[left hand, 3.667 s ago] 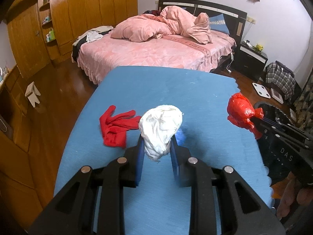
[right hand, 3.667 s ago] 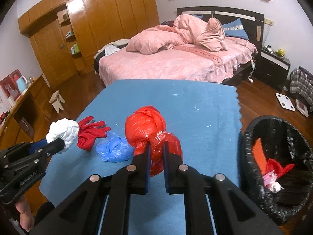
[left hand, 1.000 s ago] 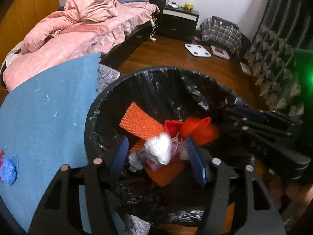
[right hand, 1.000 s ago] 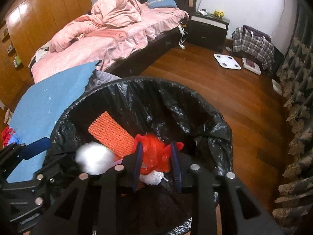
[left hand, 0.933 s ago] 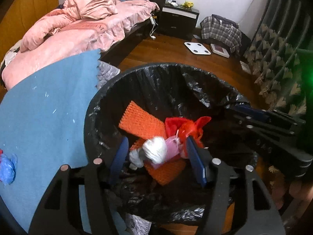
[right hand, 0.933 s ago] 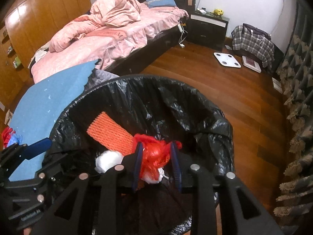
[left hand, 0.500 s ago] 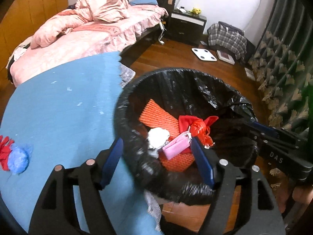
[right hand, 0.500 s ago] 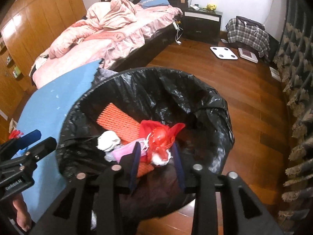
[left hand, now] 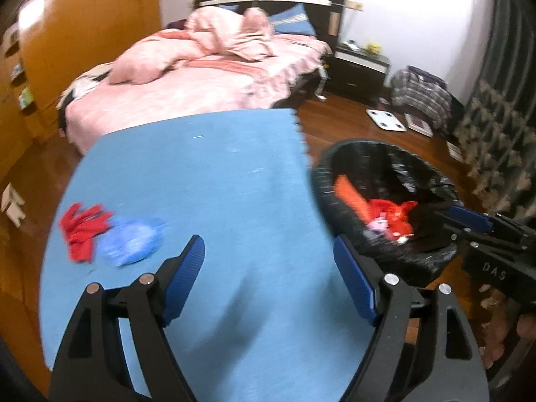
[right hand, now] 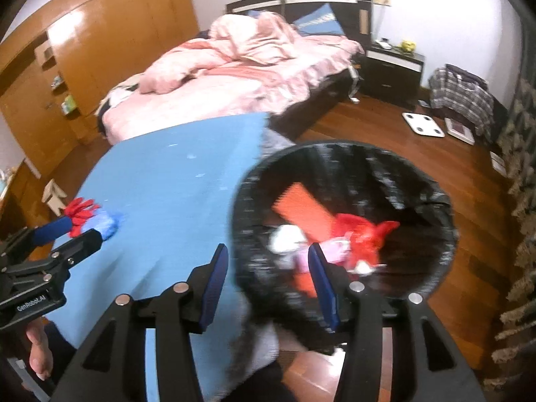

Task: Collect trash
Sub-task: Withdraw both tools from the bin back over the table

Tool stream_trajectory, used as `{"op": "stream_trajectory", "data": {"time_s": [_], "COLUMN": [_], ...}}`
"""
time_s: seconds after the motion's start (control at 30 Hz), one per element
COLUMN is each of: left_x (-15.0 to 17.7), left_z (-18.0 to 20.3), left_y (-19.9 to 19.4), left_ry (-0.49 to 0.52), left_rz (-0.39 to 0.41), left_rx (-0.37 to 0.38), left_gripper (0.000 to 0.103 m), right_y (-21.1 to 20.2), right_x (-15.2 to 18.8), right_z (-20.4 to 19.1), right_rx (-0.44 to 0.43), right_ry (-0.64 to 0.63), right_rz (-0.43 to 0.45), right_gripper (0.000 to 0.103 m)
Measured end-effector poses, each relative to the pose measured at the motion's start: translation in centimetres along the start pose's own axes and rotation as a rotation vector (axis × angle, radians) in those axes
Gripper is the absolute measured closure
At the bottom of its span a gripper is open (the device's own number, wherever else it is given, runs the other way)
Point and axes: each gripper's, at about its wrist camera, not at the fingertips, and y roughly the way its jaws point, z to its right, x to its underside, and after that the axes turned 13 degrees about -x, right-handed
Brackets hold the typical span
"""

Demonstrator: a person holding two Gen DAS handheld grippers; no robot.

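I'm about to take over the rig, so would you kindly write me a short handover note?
Left gripper: open, empty, jaws have just been opening.
Right gripper: open, empty, jaws have just been opening.
Done: white wad and red plastic bag lie in the black-lined bin.
Left: crumpled blue plastic bag and red glove on the blue tablecloth, side by side.

Motion blur smears the blue wad (left hand: 129, 244) and the bin (right hand: 445, 221) rim; bin's near edge is hidden.

Both wrist views angle down, sharing blue table (left hand: 217, 181) and black bin (right hand: 341, 154), right nearer the bin.
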Motion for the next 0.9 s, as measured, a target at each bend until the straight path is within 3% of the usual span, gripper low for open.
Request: {"op": "stream_trajectory", "data": {"time_s": [0.37,0.63,0.9], "left_x": [3.6,5.2,6.6], "left_z": [-15.8,-22.2,-25.7], "left_y": [-0.5,0.3,2.7], "left_ry": [-0.138,-0.154,-0.191], "left_rz": [-0.015,-0.007,-0.023], "left_rx": [-0.158,-0.199,-0.207], "left_gripper": [0.025,0.025,0.025], "right_y": [4.2,8.8,13.1], "right_x": [0.9,1.3,1.3], "right_z": [-11.7,-18.5,-22.3], "right_rx": [-0.078,-0.125,-0.133], "right_ry": [-0.12,-0.167,-0.185], "right_rz": [-0.01,-0.044,-0.058], "right_gripper": [0.053,0.053,0.053]}}
